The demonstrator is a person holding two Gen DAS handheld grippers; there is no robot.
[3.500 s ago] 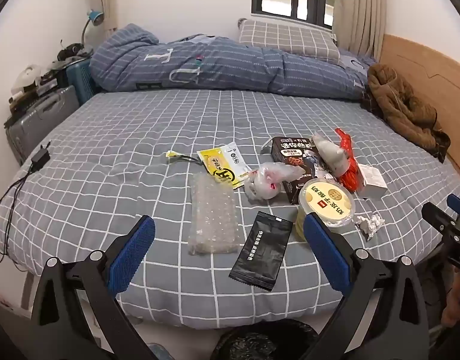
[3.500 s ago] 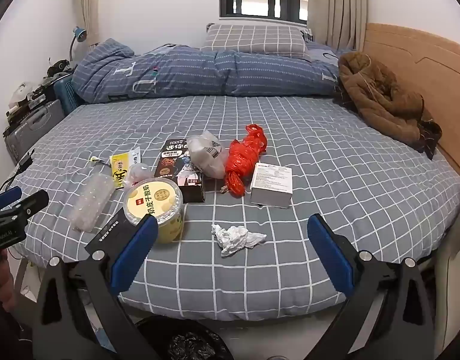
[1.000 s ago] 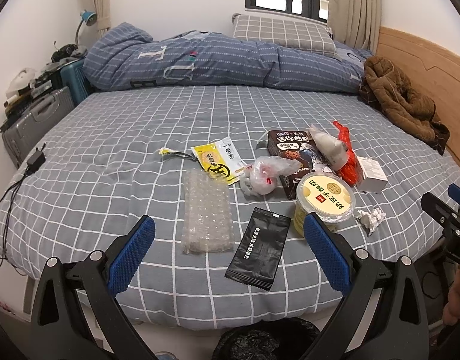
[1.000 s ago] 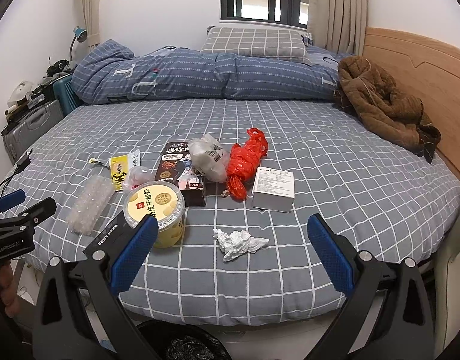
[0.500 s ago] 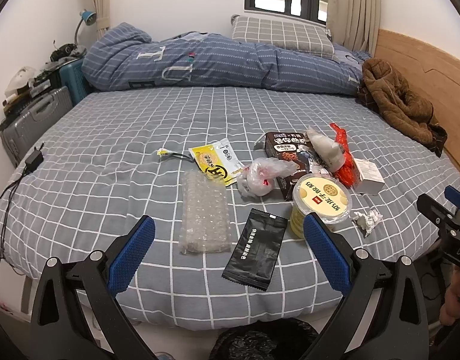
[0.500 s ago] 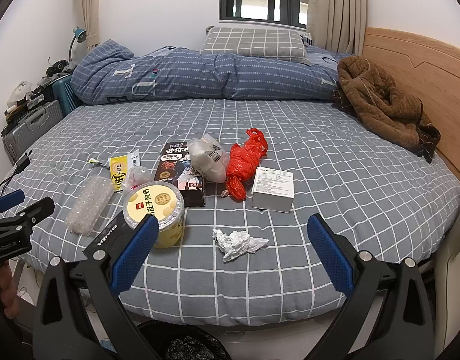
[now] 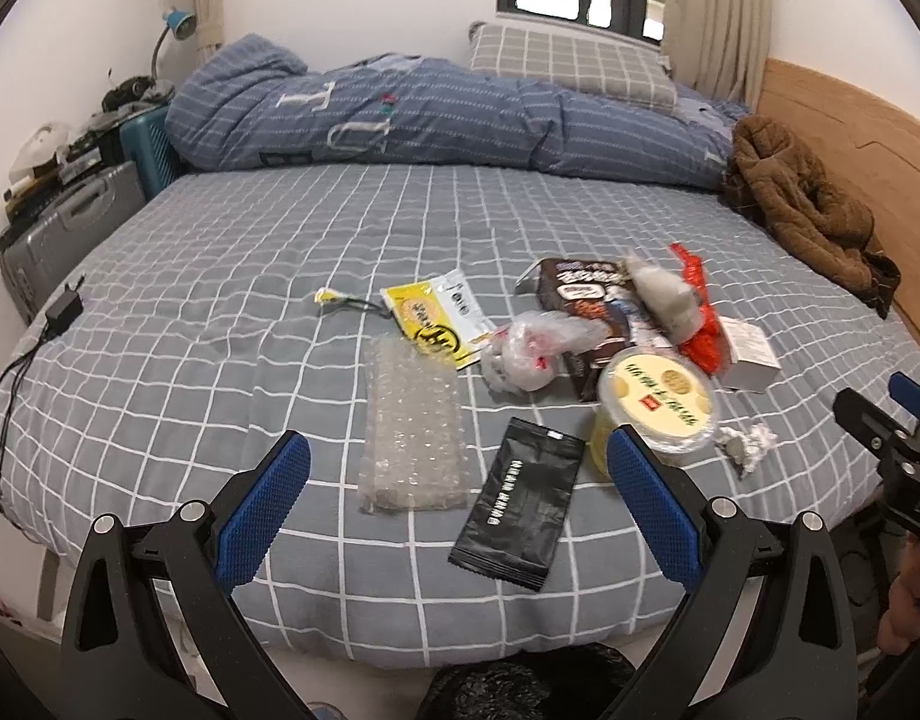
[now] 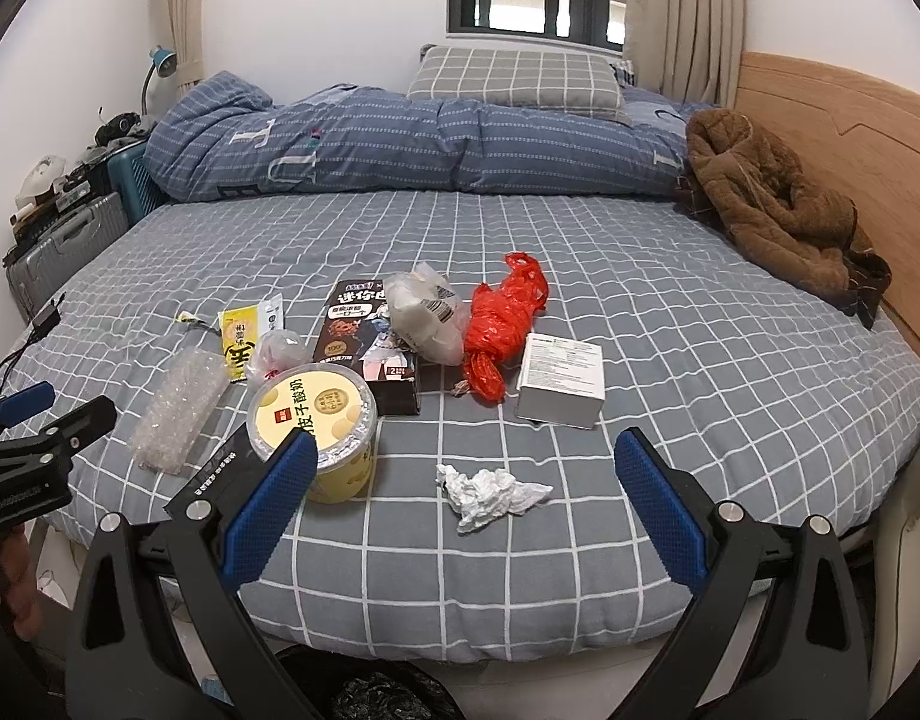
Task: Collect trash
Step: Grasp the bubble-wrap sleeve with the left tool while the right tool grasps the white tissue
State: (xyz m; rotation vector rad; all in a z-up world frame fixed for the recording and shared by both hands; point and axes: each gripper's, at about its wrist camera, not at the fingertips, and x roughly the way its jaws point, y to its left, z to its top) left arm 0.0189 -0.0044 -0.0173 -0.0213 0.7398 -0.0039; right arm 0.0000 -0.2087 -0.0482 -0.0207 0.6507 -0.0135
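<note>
Trash lies scattered on the grey checked bed. Nearest my left gripper are a bubble-wrap sheet and a black wrapper; the gripper is open and empty above the bed's near edge. A yellow yogurt tub stands by my right gripper's left finger. A crumpled tissue lies between the open, empty fingers of my right gripper. Farther off are a white box, a red bag, a dark snack box, a yellow sachet and clear plastic bags.
A black-lined bin sits on the floor below the bed edge. A brown coat lies by the wooden headboard. A folded duvet and pillow fill the far end. Suitcases and a charger cable are at the left.
Both views have shifted only slightly over the last seconds; the grippers stayed open and hovering at the bed's near edge. No trash has moved.
</note>
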